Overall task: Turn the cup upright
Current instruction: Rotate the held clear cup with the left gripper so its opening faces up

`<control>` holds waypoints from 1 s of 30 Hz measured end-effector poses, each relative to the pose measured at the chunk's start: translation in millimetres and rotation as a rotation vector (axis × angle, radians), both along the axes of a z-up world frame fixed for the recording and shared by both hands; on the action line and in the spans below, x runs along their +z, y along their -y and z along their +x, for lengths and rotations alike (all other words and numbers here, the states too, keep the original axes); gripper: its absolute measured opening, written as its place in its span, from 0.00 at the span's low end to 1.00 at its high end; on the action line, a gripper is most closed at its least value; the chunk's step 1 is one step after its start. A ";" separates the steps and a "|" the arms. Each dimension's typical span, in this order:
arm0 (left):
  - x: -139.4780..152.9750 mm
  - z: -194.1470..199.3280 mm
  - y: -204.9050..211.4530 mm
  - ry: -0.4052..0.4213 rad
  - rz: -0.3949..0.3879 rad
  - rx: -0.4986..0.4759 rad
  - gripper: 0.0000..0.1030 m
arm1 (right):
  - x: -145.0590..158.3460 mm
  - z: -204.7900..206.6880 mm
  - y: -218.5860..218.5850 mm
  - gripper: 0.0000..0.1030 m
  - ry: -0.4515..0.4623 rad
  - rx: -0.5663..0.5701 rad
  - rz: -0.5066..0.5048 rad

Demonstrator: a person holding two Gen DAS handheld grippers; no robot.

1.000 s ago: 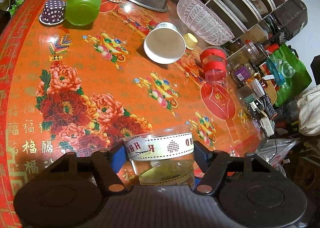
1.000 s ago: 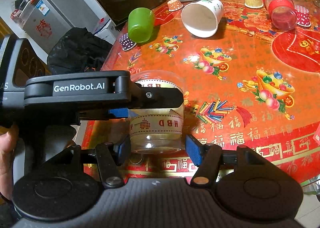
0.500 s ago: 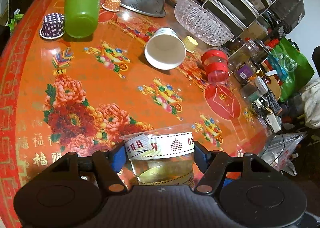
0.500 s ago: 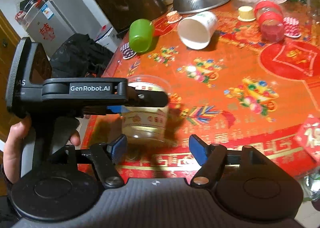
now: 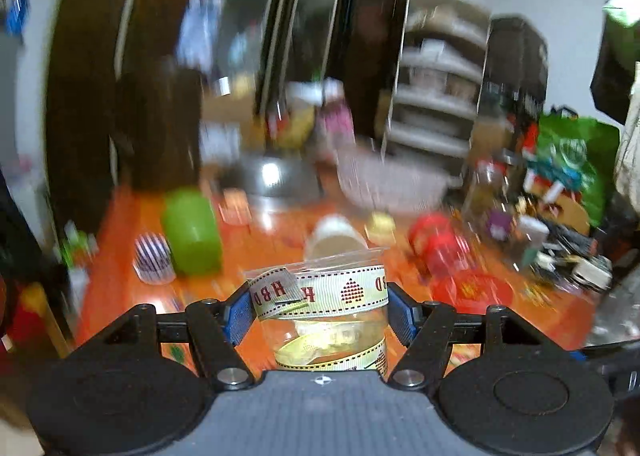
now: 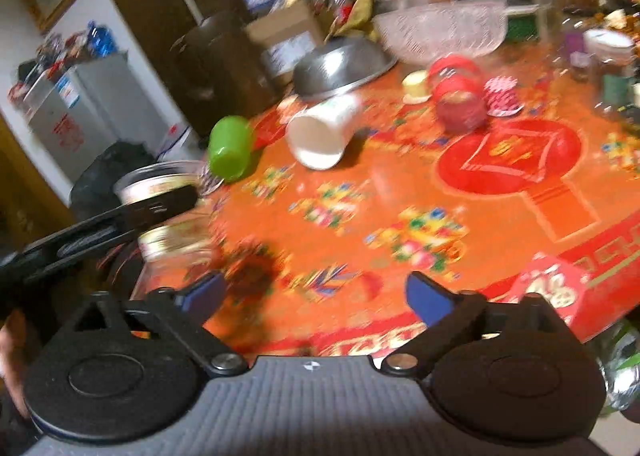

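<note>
Left wrist view, blurred: my left gripper (image 5: pixel 320 312) clenched the clear ribbon-wrapped cup (image 5: pixel 322 306) between its blue pads, rim up. Green cup (image 5: pixel 192 232) lay at 11 o'clock, white paper cup (image 5: pixel 334 238) at 12. Right wrist view: my right gripper (image 6: pixel 314 296) stood released, holding nothing, the clear cup at 10 o'clock over the table (image 6: pixel 400 192) edge.

Green tumbler (image 6: pixel 230 148) and steel colander (image 6: pixel 342 68) on orange tablecloth (image 6: pixel 400 208)

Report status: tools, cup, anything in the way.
Left tool shut on clear cup, rim up. Right tool open, empty. White cup and green cup on their sides beyond.
</note>
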State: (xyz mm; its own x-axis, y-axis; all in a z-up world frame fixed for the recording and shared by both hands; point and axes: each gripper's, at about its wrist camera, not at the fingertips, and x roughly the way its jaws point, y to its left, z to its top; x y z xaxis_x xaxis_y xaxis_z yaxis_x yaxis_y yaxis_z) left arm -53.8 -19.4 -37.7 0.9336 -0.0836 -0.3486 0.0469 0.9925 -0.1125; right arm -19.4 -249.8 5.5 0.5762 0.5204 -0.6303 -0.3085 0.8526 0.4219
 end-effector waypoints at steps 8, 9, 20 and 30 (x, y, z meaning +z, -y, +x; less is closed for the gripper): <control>-3.1 -26.0 8.3 0.208 0.066 0.104 0.68 | -6.4 -6.3 9.2 0.99 0.105 -0.069 -0.009; -1.9 -29.1 10.4 0.228 0.077 0.112 0.68 | -7.6 -6.6 9.7 0.99 0.101 -0.065 -0.005; -13.5 -48.2 41.2 0.302 0.200 0.146 0.68 | -20.7 -30.1 24.7 0.99 0.113 -0.101 0.072; -47.4 -45.7 53.5 0.244 0.212 0.149 0.68 | -25.3 -50.9 31.1 0.99 0.121 -0.118 0.125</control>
